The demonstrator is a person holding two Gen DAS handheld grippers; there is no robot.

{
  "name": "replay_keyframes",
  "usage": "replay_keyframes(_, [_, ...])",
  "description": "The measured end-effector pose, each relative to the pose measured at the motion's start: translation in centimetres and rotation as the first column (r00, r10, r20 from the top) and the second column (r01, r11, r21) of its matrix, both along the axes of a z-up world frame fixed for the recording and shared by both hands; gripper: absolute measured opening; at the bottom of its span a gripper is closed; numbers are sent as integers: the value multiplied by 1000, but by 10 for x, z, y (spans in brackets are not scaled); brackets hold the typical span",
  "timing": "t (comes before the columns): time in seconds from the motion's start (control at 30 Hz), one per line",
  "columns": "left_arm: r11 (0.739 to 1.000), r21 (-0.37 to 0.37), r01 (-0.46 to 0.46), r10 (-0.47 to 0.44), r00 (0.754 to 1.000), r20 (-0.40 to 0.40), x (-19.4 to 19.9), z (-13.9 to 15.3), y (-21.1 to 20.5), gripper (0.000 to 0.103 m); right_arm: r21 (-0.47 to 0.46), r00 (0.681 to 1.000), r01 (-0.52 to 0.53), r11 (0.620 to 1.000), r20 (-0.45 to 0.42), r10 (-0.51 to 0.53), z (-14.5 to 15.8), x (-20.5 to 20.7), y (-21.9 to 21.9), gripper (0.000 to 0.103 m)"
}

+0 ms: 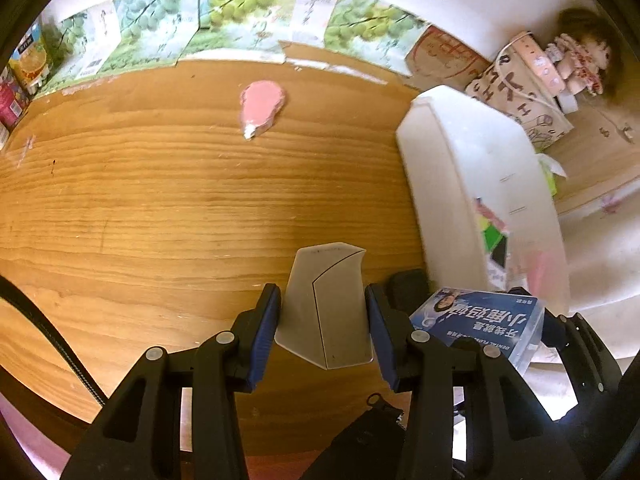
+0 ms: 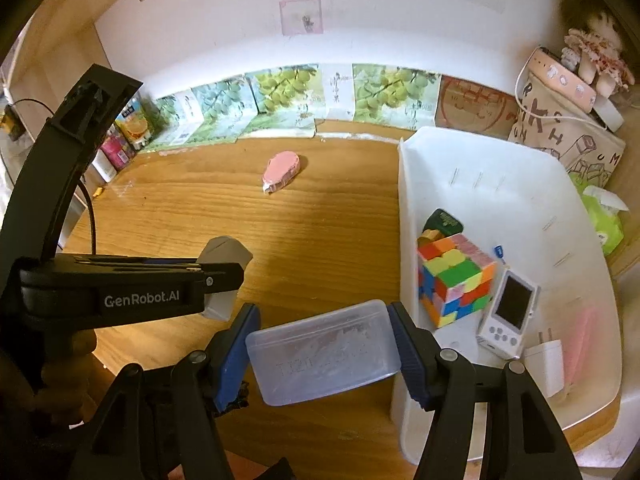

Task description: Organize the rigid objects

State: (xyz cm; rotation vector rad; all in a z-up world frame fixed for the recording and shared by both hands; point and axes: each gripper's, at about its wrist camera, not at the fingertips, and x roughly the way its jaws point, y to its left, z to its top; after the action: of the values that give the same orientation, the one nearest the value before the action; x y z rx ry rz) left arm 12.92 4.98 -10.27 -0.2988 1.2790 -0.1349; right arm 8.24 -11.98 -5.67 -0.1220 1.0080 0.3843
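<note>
Left gripper (image 1: 323,322) clamps a pale grey wedge-shaped plastic case (image 1: 326,308); right gripper (image 2: 323,348) clamps a clear lidded plastic floss box (image 2: 323,350), both lifted off the wooden bench (image 2: 240,216) beside the white plastic bin (image 2: 404,184). Bin already holds a multicoloured puzzle cube (image 2: 454,280), white handheld game console (image 2: 509,314), white charger (image 2: 546,364). Left: drop both in, then the pink teardrop-shaped tape dispenser (image 2: 282,170) mid-bench.

A grey wedge-shaped box (image 1: 326,312) and a clear lidded plastic box (image 2: 323,352) are held above the desk (image 1: 160,200), a pink teardrop-shaped item (image 1: 262,106) lies near its far edge, and a colourful cube (image 2: 454,280) sits in the white bin (image 2: 404,184).
</note>
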Motion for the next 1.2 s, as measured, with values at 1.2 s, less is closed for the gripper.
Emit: replay_keyframes(1.2, [979, -55, 197, -185, 967, 173, 16, 42, -173, 26, 148, 980, 153, 977, 108, -170, 23, 13, -179, 65])
